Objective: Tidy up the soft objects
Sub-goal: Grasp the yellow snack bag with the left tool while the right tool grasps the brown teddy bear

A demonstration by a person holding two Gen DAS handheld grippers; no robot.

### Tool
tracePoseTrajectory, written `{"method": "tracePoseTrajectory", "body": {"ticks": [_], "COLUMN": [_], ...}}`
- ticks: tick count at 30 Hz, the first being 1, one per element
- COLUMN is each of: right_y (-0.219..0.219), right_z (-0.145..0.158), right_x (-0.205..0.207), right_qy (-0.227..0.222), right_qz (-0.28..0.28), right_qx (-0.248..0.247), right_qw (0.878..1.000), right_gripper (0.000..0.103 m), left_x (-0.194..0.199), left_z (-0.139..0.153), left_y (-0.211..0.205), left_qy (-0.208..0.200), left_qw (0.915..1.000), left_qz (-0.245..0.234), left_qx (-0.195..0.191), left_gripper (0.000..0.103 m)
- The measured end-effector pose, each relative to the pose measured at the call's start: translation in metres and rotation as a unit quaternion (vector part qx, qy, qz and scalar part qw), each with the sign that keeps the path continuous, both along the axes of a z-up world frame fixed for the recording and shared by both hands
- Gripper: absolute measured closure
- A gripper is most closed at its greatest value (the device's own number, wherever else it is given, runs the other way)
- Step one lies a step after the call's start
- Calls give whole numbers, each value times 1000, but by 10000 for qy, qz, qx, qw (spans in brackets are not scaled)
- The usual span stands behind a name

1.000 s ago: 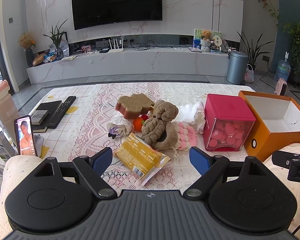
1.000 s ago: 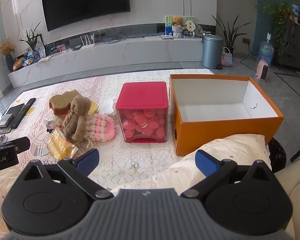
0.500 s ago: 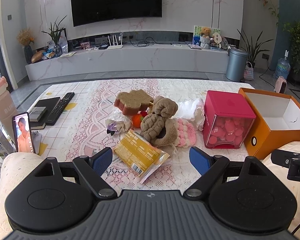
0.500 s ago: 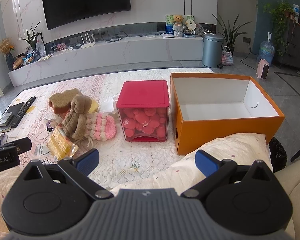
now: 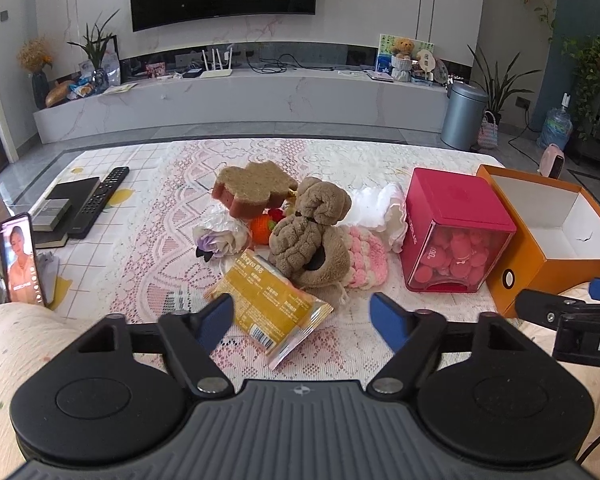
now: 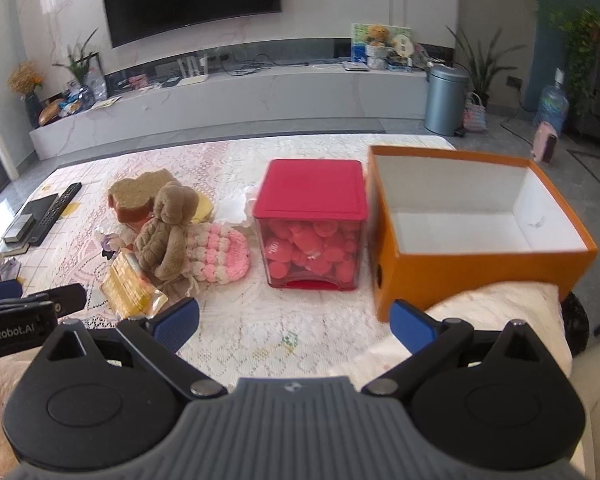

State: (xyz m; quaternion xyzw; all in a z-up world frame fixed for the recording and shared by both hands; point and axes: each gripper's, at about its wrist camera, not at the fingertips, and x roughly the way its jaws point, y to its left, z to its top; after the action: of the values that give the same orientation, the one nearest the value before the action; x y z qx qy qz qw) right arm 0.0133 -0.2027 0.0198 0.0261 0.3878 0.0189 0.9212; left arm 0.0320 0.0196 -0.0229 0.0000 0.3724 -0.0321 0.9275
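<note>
A pile of soft things lies mid-table: a brown plush toy (image 5: 310, 232) (image 6: 166, 230), a pink and white knitted piece (image 5: 364, 256) (image 6: 220, 252), a brown sponge (image 5: 252, 188) (image 6: 138, 196), a white cloth (image 5: 374, 208), a fabric flower (image 5: 216, 240) and a yellow packet (image 5: 268, 300) (image 6: 130, 286). An open, empty orange box (image 5: 548, 240) (image 6: 480, 216) stands at the right. My left gripper (image 5: 302, 322) is open and empty, just before the packet. My right gripper (image 6: 294, 318) is open and empty, before the red-lidded box.
A clear box with a red lid (image 5: 454, 232) (image 6: 314, 224), full of pink pieces, stands between the pile and the orange box. A phone (image 5: 20, 260), a remote (image 5: 100, 200) and books (image 5: 56, 212) lie at the left. A pale cushion (image 6: 480, 316) lies below the orange box.
Both grippers have moved forward toward the table, so the pile and boxes look closer. Both stay open and empty. No object on the table has moved.
</note>
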Motion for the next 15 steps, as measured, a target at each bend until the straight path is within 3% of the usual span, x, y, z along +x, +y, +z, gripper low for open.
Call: {"method": "tracePoseTrajectory", "body": {"ticks": [2, 6, 8, 9, 13, 15], "right_y": [6, 17, 24, 27, 46, 56], "right_z": [-3, -13, -19, -22, -35, -42], "right_x": [9, 34, 50, 58, 89, 102], "right_qy": [18, 274, 447, 515, 699, 751], "right_qz": [191, 536, 722, 803, 1098, 1226], "right_qx": [-7, 160, 316, 383, 450, 418], "right_qw": [9998, 9981, 9959, 9947, 9905, 9887], "right_gripper": [14, 35, 48, 49, 52, 54], "left_x": [10, 30, 41, 47, 70, 85], "left_z": [-5, -15, -20, -23, -33, -42], "left_y": [4, 15, 23, 27, 41, 48], "left_qy": [112, 437, 563, 612, 793, 1003], "left_qw": [9999, 9975, 9954, 9945, 9930, 9916], "left_qz": [-78, -334, -398, -408, -293, -269], "left_qx": [-65, -445, -669, -746, -829, -775], "left_gripper": [24, 46, 51, 54, 55, 47]}}
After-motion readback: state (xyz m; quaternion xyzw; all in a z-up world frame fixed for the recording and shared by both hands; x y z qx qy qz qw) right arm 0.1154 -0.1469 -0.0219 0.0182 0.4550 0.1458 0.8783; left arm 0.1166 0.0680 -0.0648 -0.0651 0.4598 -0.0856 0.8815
